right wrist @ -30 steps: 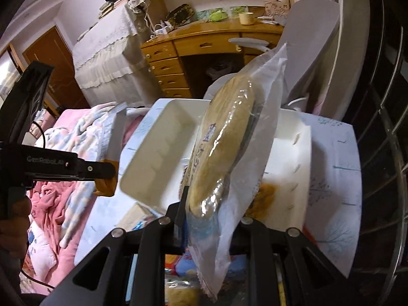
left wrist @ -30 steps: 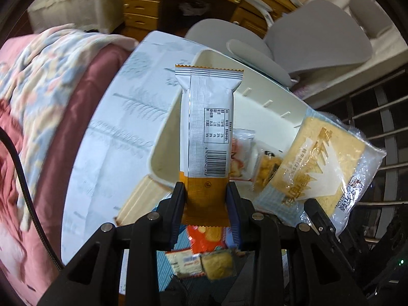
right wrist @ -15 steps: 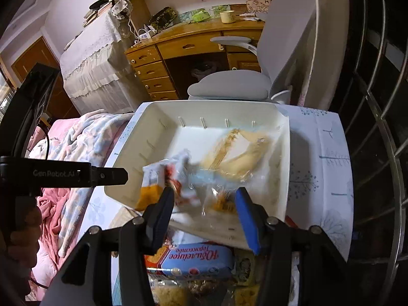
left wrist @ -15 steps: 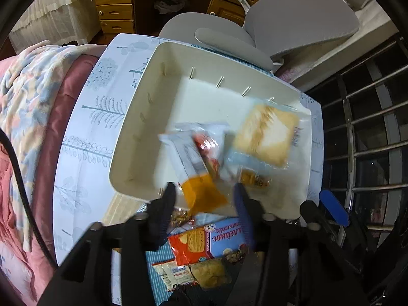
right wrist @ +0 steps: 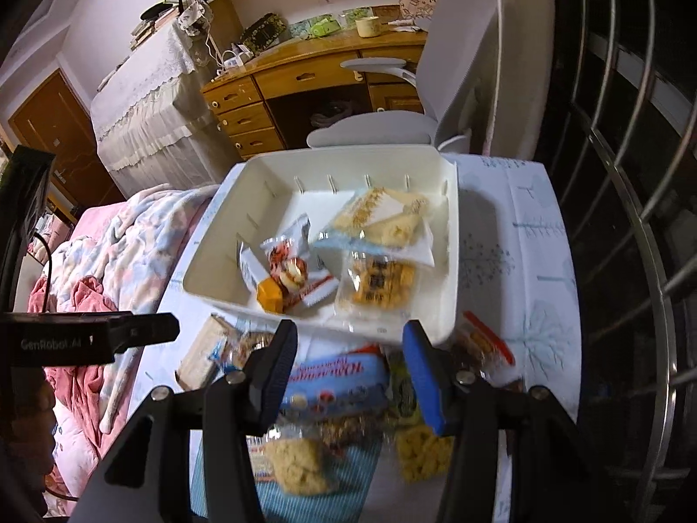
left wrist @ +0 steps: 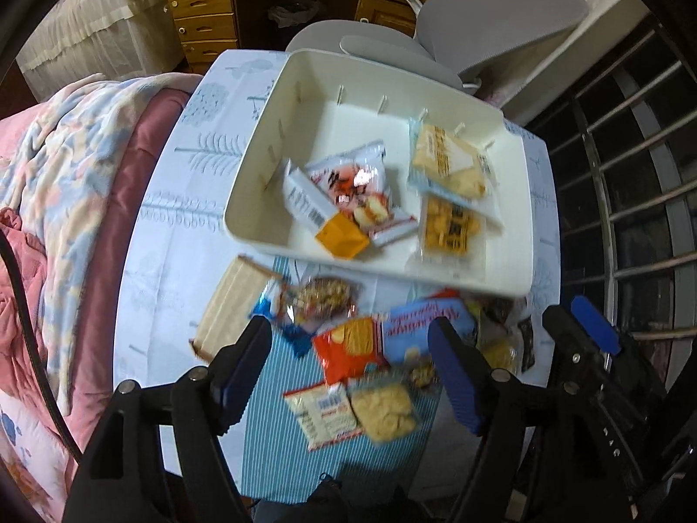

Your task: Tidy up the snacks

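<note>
A white bin (left wrist: 261, 152) (right wrist: 209, 253) stands on the pale tablecloth. In it lie an orange-and-white bar (left wrist: 322, 213) (right wrist: 261, 279), a red-and-white packet (left wrist: 357, 183) (right wrist: 289, 257), a cake-slice packet (left wrist: 448, 161) (right wrist: 383, 218) and a small bag of yellow snacks (left wrist: 451, 224) (right wrist: 379, 283). My left gripper (left wrist: 348, 331) hovers over the loose pile in front of the bin, its jaws opening with nothing between them. My right gripper (right wrist: 348, 333) hangs open and empty beside it. Below them lie a red packet (left wrist: 348, 346) and a blue packet (left wrist: 422, 322) (right wrist: 335, 375).
A beige box (left wrist: 231, 305) (right wrist: 200, 348) lies left of the pile, on a blue-striped cloth (left wrist: 283, 444). A bed with a pink floral blanket (left wrist: 65, 165) borders the table's left. A grey chair (right wrist: 457, 43) and a wooden desk (right wrist: 305, 74) stand behind; a metal railing (left wrist: 631, 152) runs along the right.
Both grippers let go: the bar and the cake-slice packet dropped into the bin. Both have pulled back from the bin toward the loose pile, jaws wider apart.
</note>
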A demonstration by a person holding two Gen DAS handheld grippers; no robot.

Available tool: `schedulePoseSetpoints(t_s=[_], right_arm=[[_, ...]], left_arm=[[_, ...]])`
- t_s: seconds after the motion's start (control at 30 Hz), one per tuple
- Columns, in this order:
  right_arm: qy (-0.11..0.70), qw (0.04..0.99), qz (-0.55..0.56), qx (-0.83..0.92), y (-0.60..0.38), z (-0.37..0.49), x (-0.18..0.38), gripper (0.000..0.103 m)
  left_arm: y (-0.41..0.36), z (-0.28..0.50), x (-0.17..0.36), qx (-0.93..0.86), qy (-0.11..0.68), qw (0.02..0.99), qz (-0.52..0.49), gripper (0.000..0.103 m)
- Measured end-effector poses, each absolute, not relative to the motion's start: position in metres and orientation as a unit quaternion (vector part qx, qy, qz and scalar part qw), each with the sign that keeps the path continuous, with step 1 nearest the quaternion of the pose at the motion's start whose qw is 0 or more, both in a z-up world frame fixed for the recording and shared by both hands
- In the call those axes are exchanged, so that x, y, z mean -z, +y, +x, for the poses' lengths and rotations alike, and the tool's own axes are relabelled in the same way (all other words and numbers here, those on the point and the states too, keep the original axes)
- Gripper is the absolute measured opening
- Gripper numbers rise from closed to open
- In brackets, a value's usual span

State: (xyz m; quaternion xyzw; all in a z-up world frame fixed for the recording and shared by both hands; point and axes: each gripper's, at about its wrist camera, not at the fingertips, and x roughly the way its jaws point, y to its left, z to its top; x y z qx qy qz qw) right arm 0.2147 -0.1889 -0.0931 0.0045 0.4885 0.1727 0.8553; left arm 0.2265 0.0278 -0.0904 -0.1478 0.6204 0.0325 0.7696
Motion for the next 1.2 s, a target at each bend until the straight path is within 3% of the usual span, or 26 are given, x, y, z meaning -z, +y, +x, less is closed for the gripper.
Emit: schedulePoseSetpoints(t_s=[0.13,0.87,1.0,1.2], right_arm=[[0.498,0.853,0.002,-0.158,-0.196,0.197,0.094,0.060],[0.538,0.838,0.081,-0.045,-0.205,0.089,0.131,0.061],[0.533,0.842,0.083,-0.032,-0.193,0.076,0.138,0.072],[0.522,0.850,0.052,-0.041,-0.168,0.060,0.155,0.072]], left_arm=[[0.019,0.206,0.094,-0.018,0.628,0.767,-0.133,0.075],[-0.014,0.154,0.125,0.146,0.635,0.756,0.061,0.079],[-0.014,0.148,0.136,0.186,0.629,0.748,0.100,0.080],[-0.013,0.142,0.160,0.239,0.619,0.734,0.144,0.083]])
